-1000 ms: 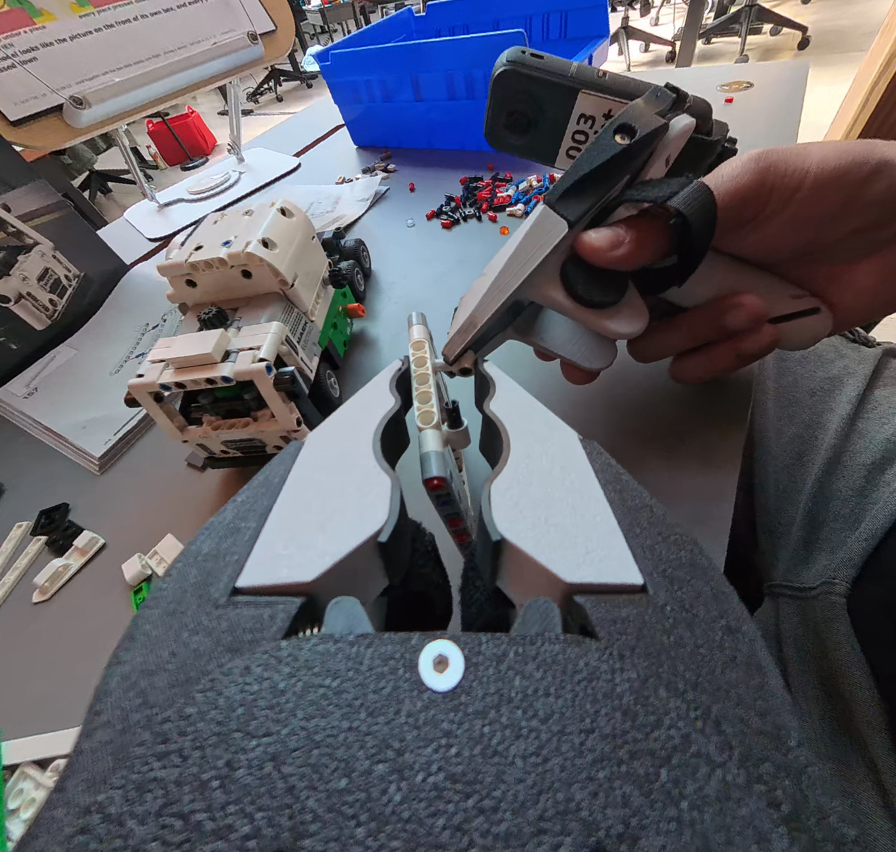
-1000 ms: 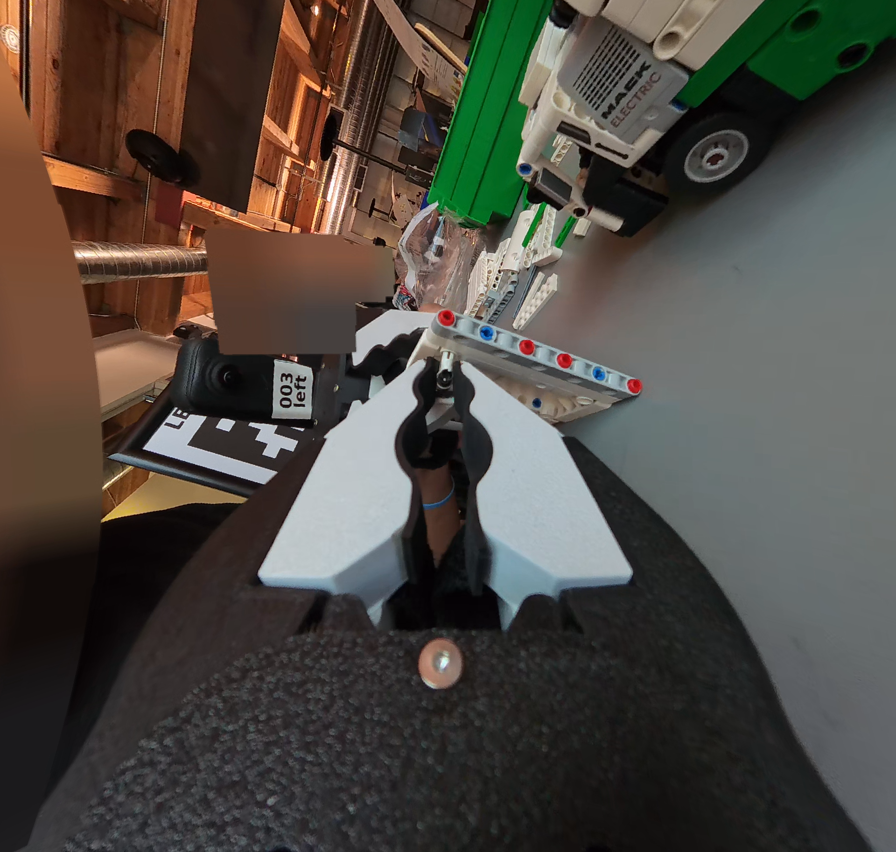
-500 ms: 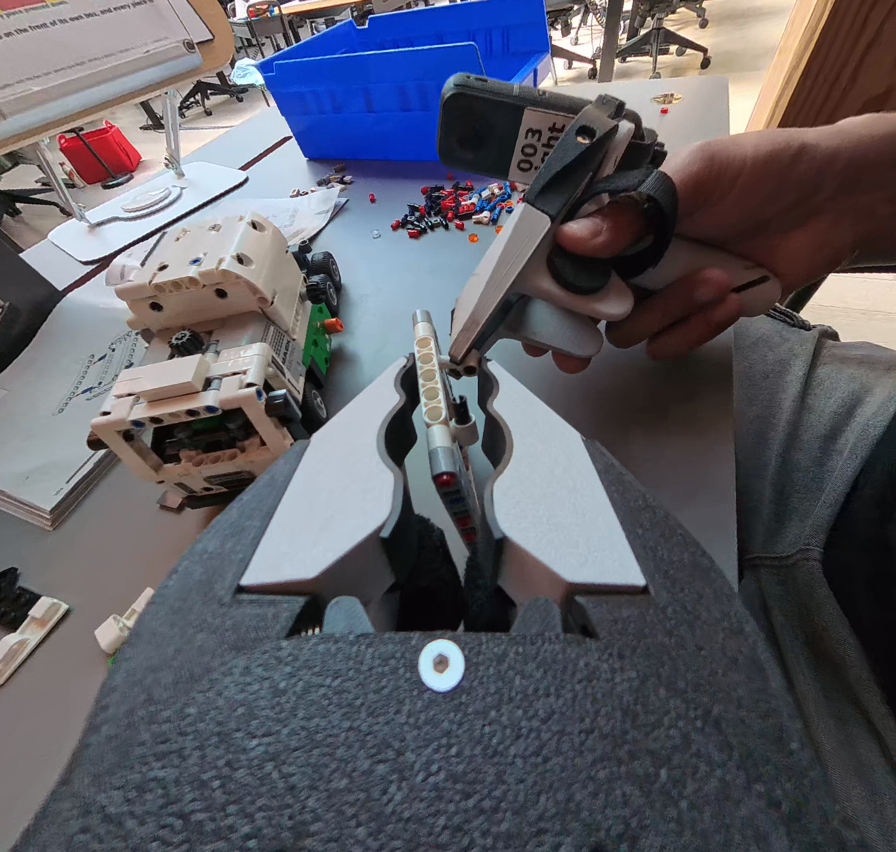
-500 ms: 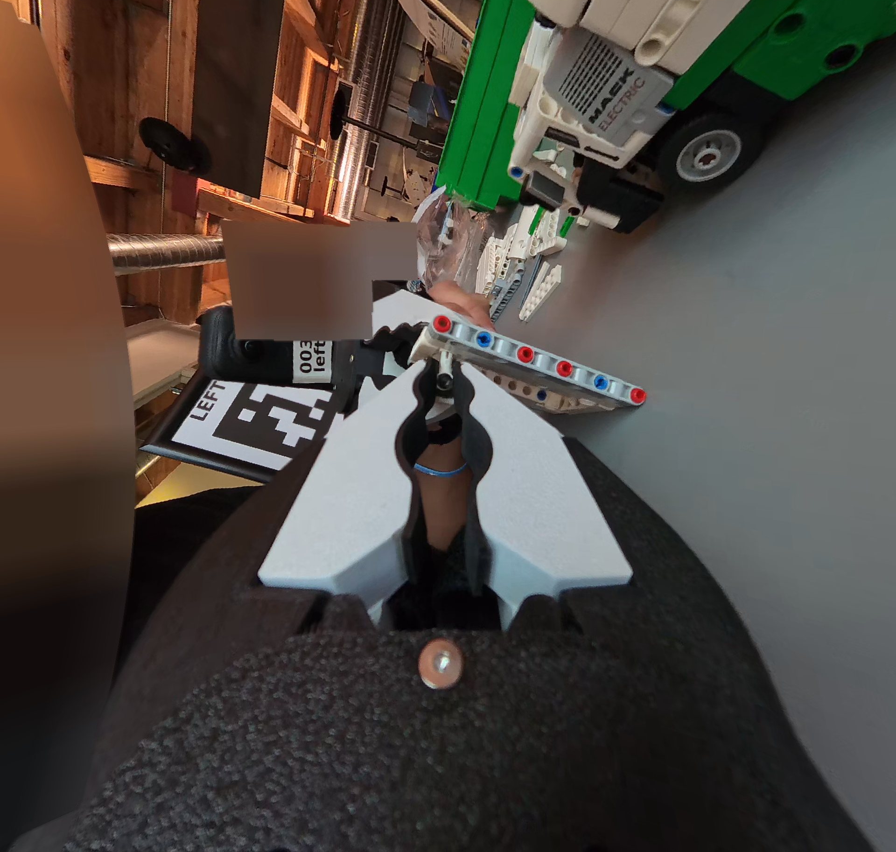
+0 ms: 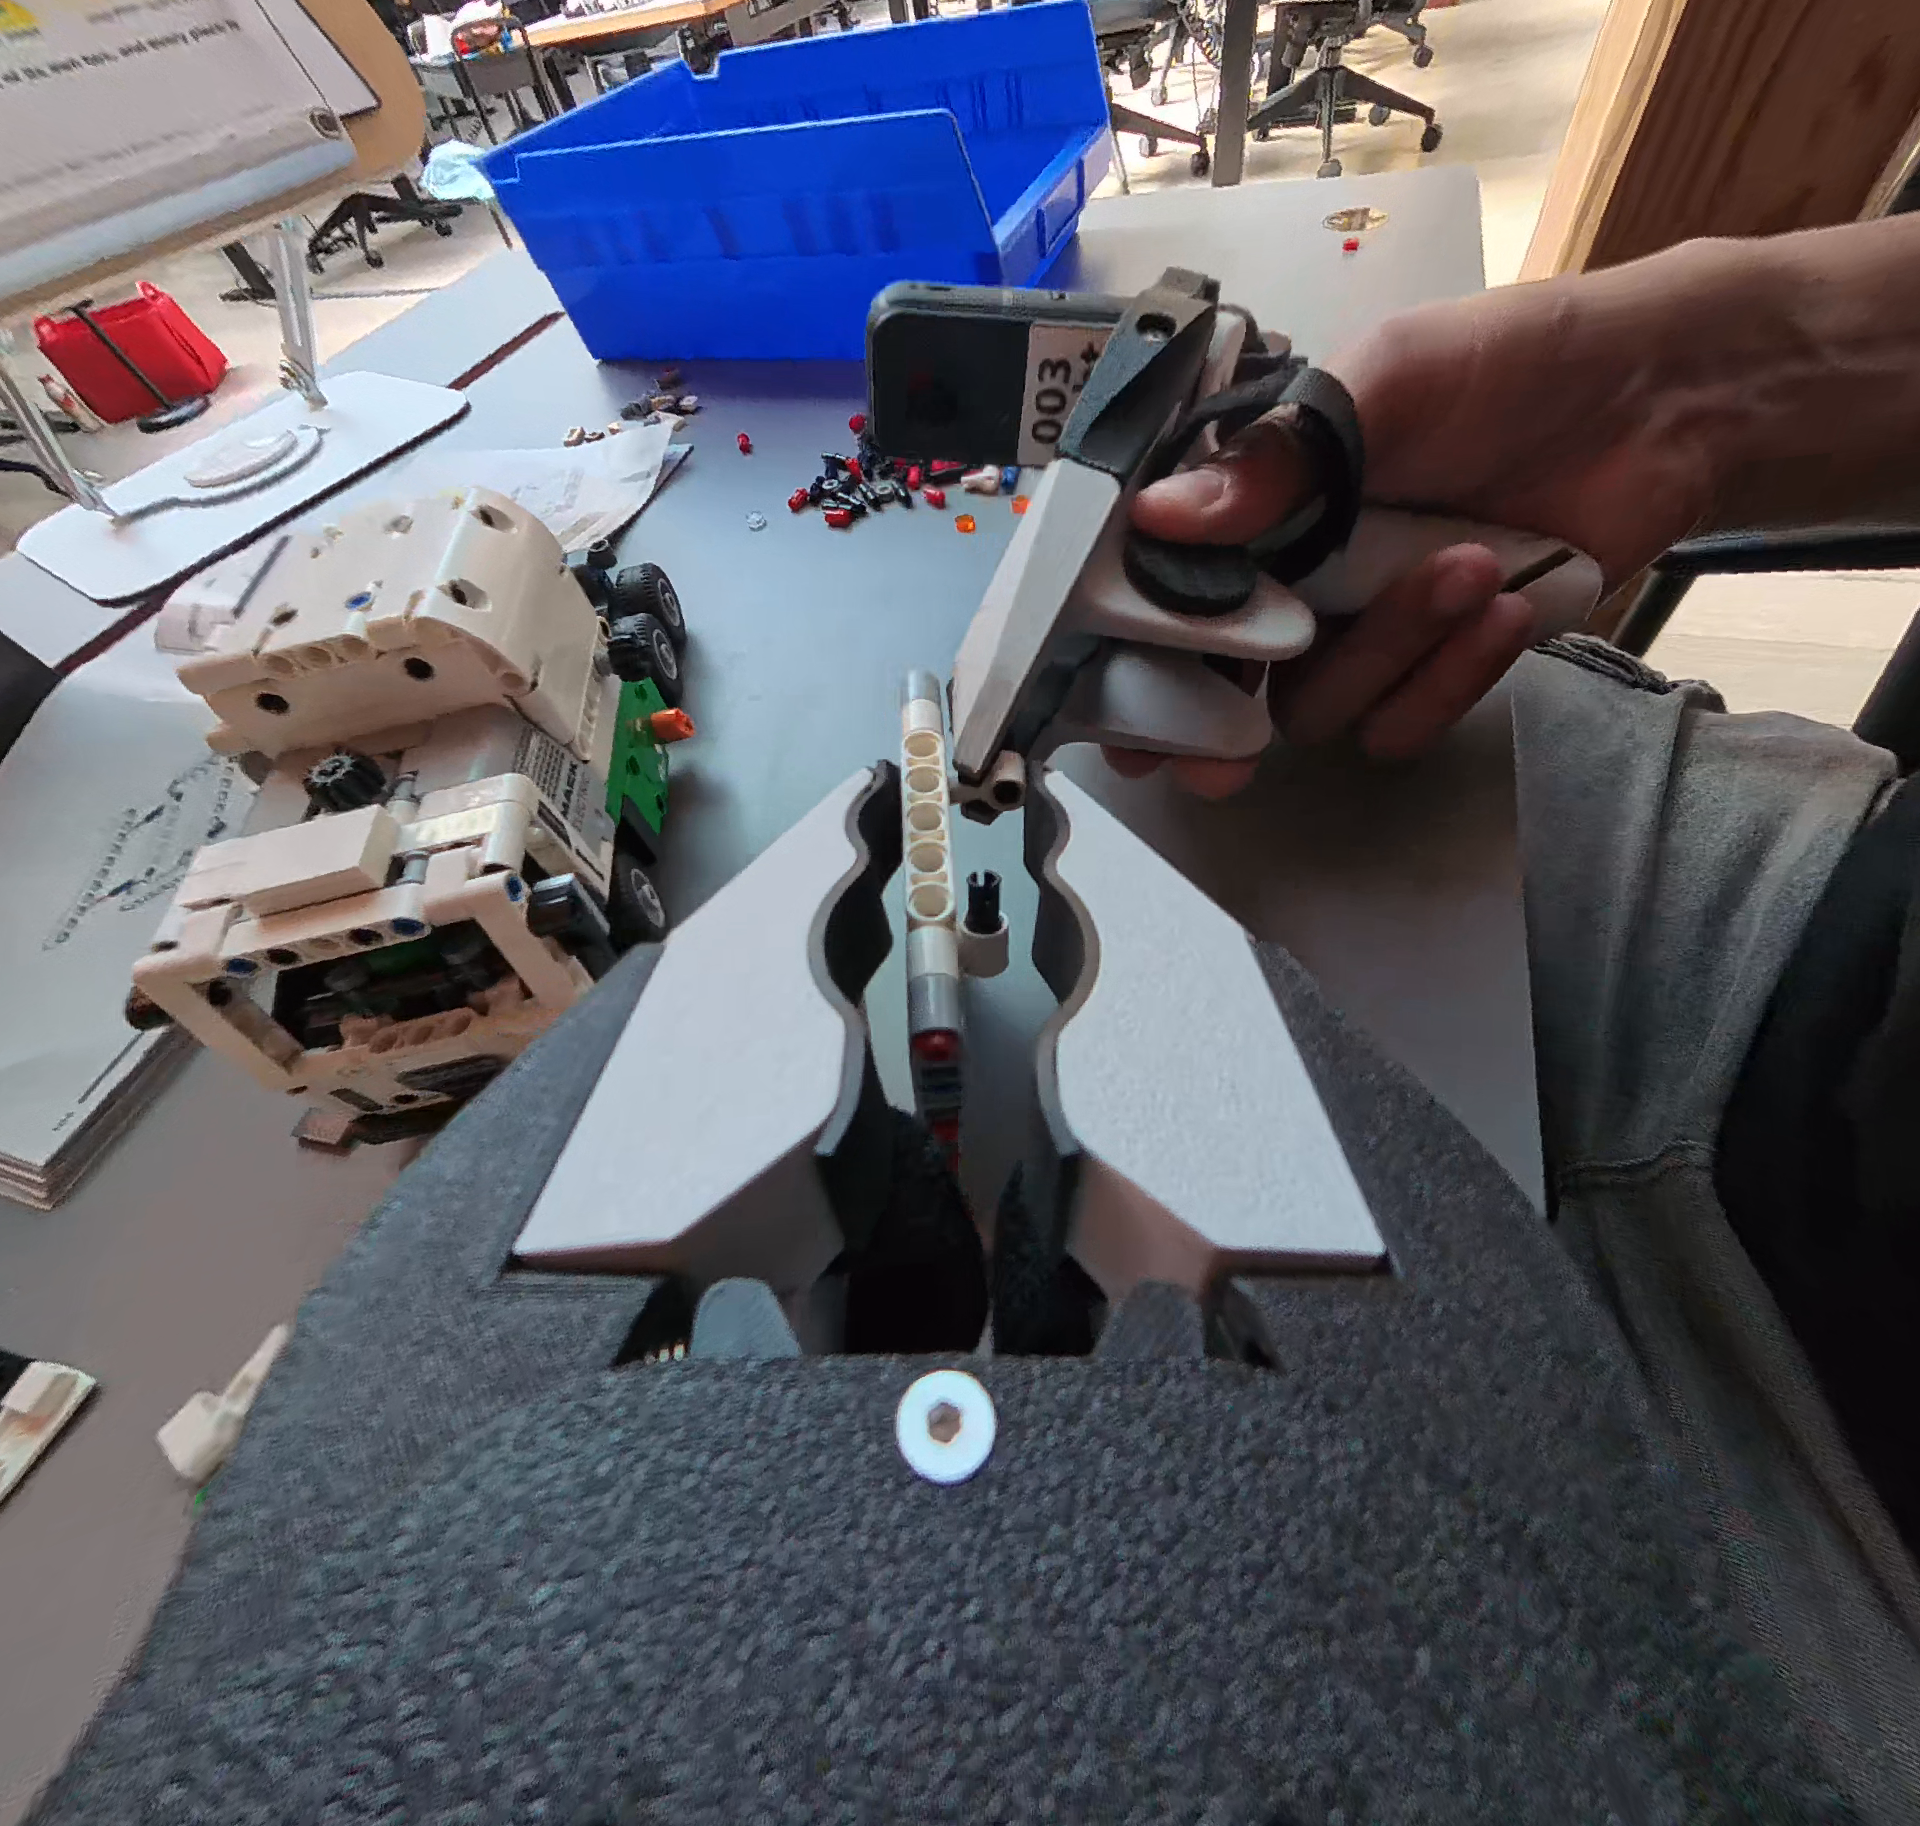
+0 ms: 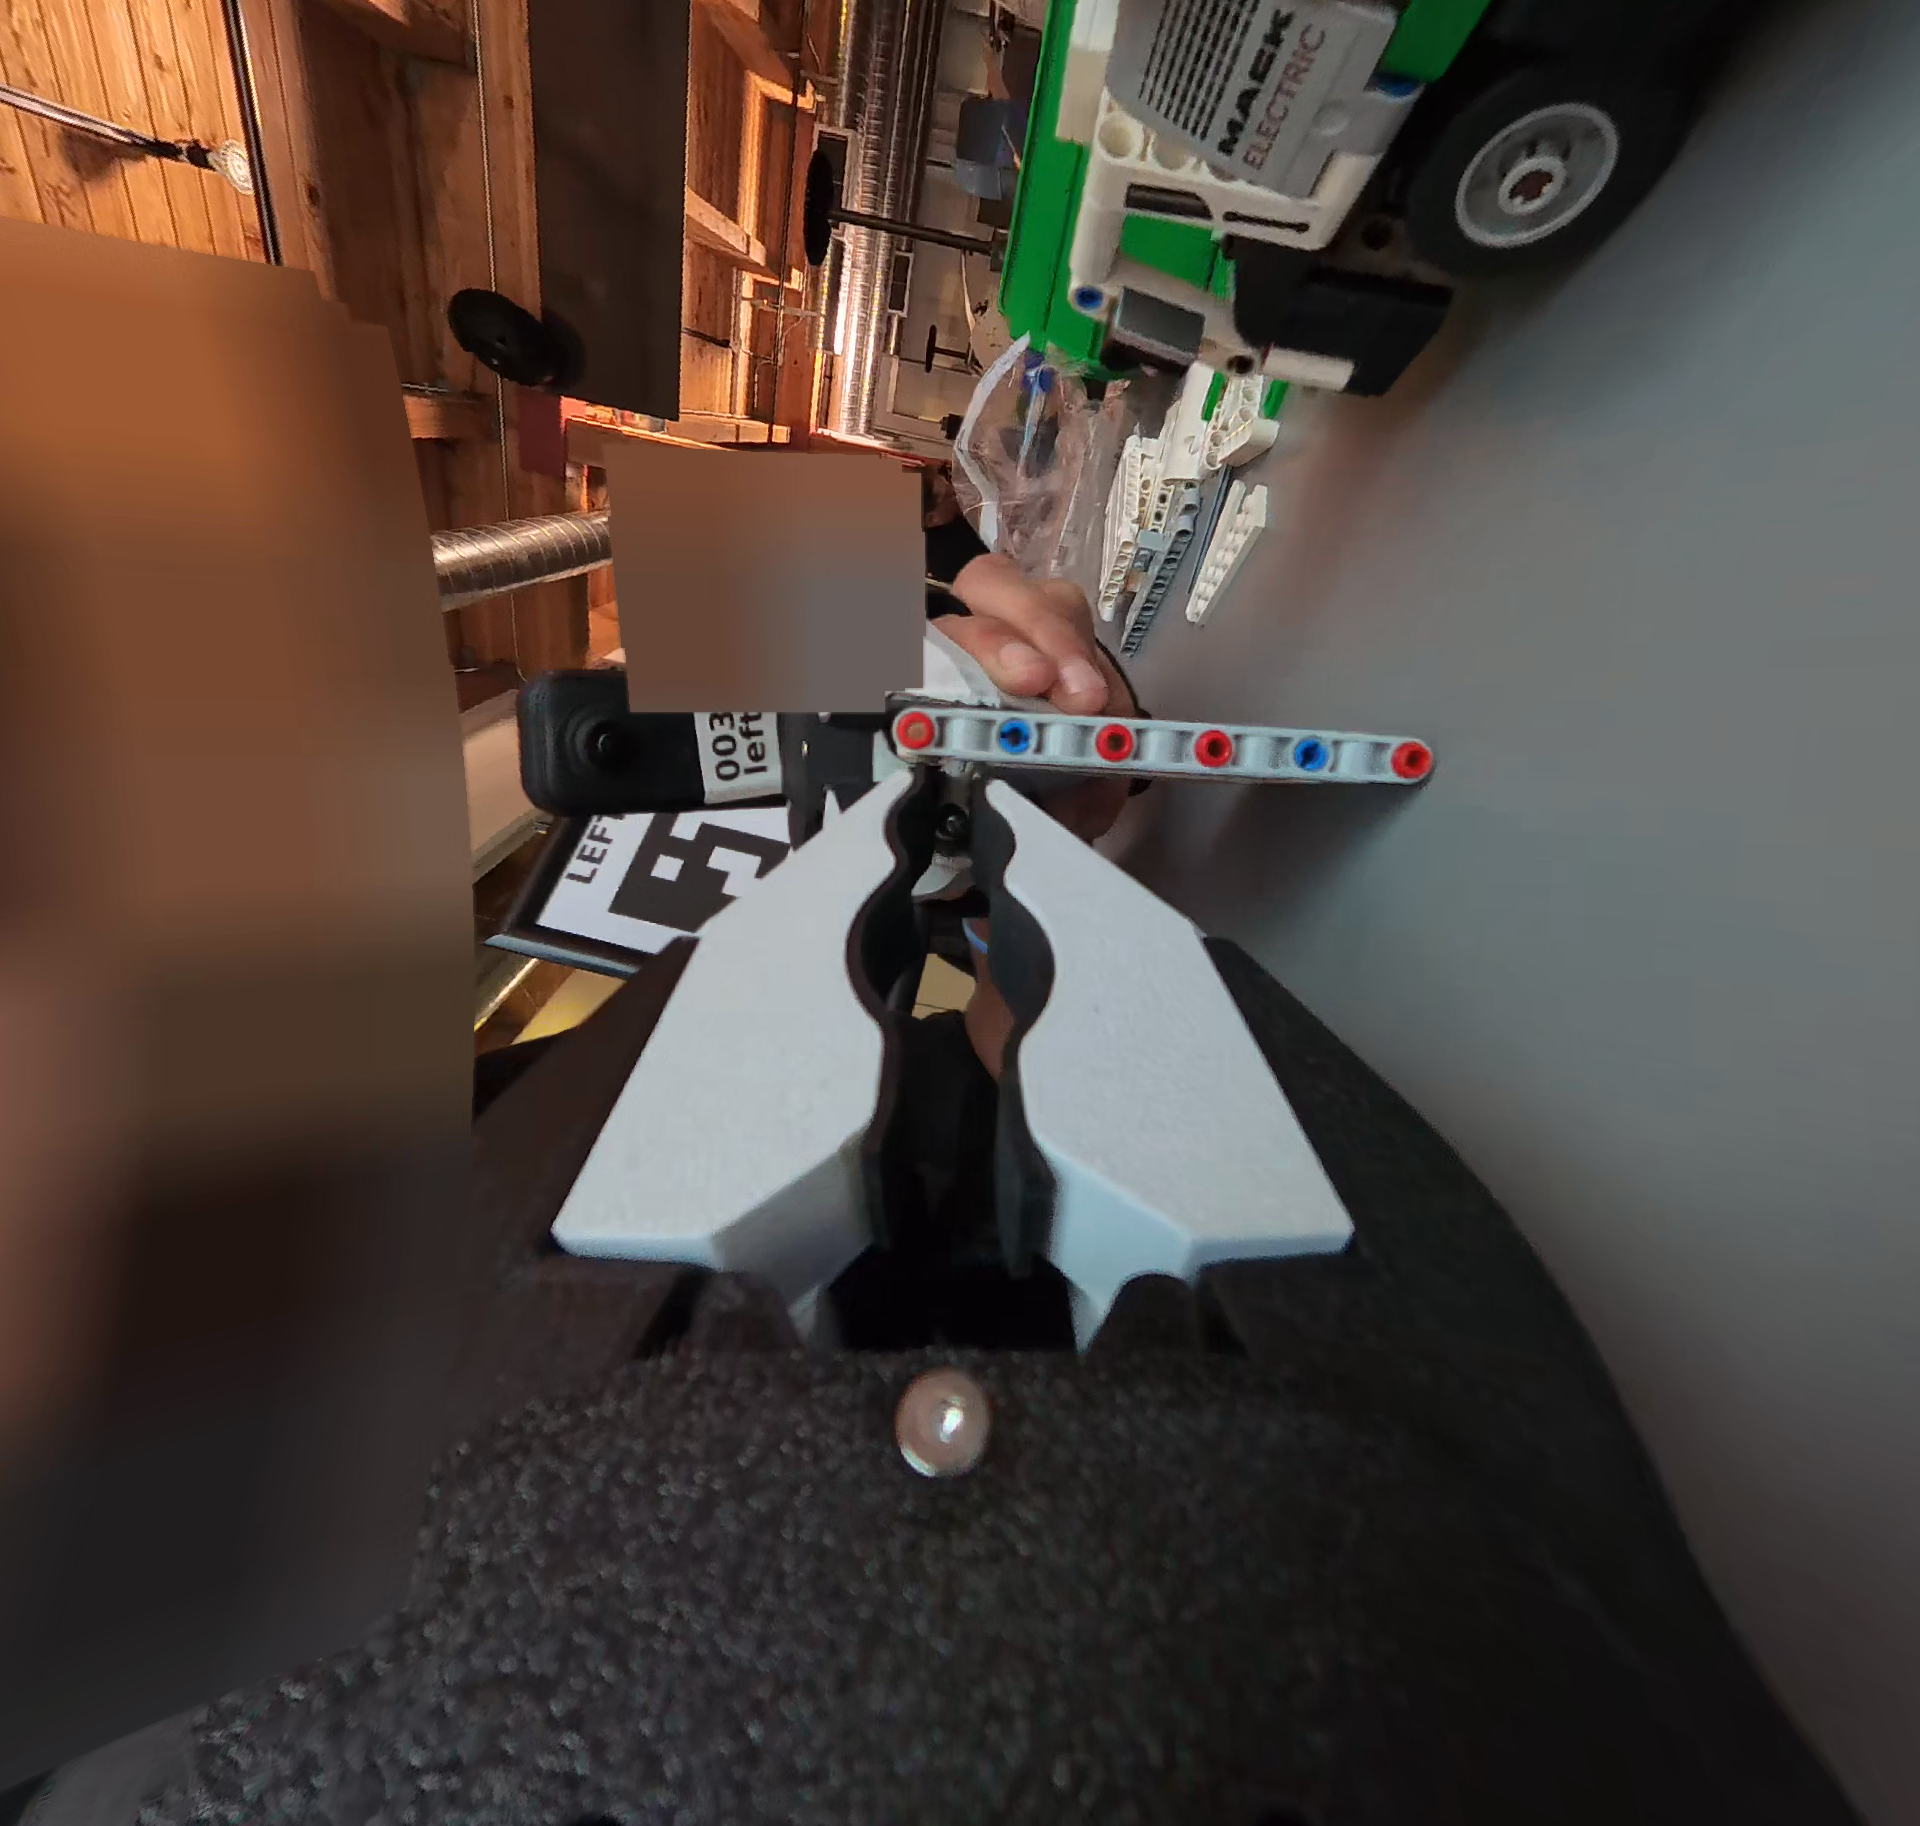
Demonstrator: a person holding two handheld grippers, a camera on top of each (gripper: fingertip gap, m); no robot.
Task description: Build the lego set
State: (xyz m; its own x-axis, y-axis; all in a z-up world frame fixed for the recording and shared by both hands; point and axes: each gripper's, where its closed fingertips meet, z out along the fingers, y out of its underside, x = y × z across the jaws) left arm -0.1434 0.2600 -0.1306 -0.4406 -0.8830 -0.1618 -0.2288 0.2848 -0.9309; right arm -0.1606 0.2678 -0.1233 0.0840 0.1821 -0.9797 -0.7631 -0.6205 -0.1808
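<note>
My left gripper (image 5: 951,802) is shut on a long beam assembly (image 5: 928,841), gripped deep between its jaws. The assembly is a white holed beam joined to a grey beam with red and blue pins (image 6: 1153,748). A white connector with a black pin (image 5: 982,929) sticks out of its right side. My right gripper (image 6: 943,806) comes in from the right, its tip (image 5: 987,784) touching the white beam just above that connector. It is shut on a small grey tube piece (image 5: 1000,791). The white and green truck (image 5: 416,841) stands on the table to the left.
A blue bin (image 5: 810,187) stands at the back, with small red and black pieces (image 5: 883,493) scattered before it. An instruction booklet (image 5: 94,945) lies under the truck's left side. Loose white parts (image 6: 1174,529) and a plastic bag (image 6: 1018,446) lie beyond the truck (image 6: 1247,114). Both grippers' tips are close together, under 4 cm apart.
Both grippers have shifted and turned together, so the pinned beam now lies level in the right wrist view. Both grips are unchanged, and the right tip has stayed by the beam.
</note>
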